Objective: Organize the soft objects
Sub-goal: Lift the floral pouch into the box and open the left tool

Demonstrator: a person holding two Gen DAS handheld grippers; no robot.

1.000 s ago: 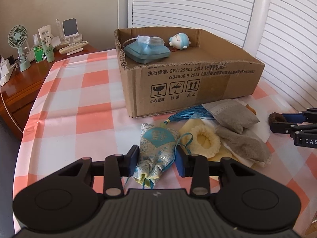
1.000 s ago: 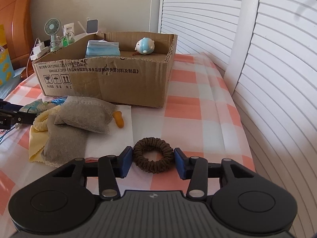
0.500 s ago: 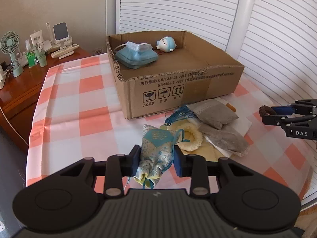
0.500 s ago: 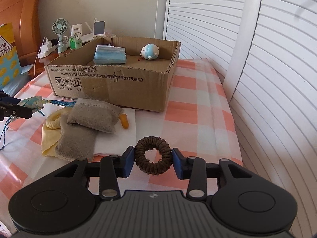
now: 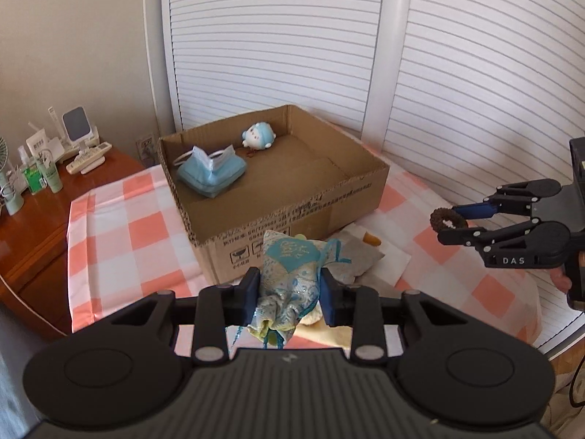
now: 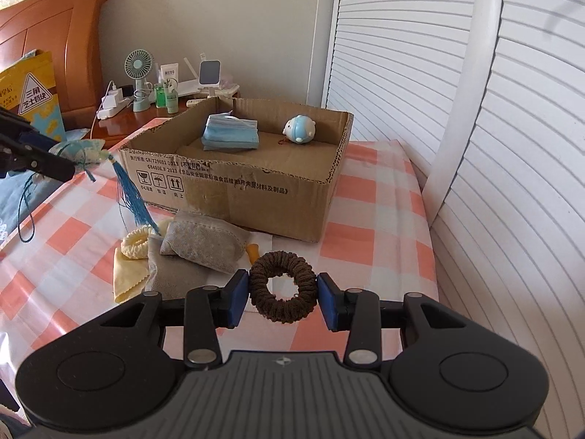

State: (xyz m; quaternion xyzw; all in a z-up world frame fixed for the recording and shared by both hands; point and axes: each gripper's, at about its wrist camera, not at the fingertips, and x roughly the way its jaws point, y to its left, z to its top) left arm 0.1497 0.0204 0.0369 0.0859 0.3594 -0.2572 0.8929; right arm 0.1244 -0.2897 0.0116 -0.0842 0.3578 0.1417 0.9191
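My left gripper (image 5: 289,294) is shut on a blue patterned sachet (image 5: 290,274), lifted above the checked cloth in front of the cardboard box (image 5: 292,216). The sachet (image 6: 86,150) shows at the left of the right wrist view, its blue tassel (image 6: 133,197) hanging down. My right gripper (image 6: 282,300) is shut on a brown scrunchie (image 6: 282,292), also off the table; in the left wrist view that scrunchie (image 5: 446,220) is at the right. Inside the box lie blue face masks (image 6: 230,136) and a small blue plush (image 6: 299,130).
On the cloth before the box lie two grey pouches (image 6: 204,241), a cream scrunchie (image 6: 137,243), a yellow cloth (image 6: 128,280) and a small orange piece (image 6: 252,250). A wooden nightstand (image 5: 33,212) with a fan, bottles and chargers stands left. White slatted doors (image 6: 512,183) close off the right.
Both grippers have risen with their loads: the sachet came off the cloth with its tassel pulled free, and the brown scrunchie lifted clear of the table.
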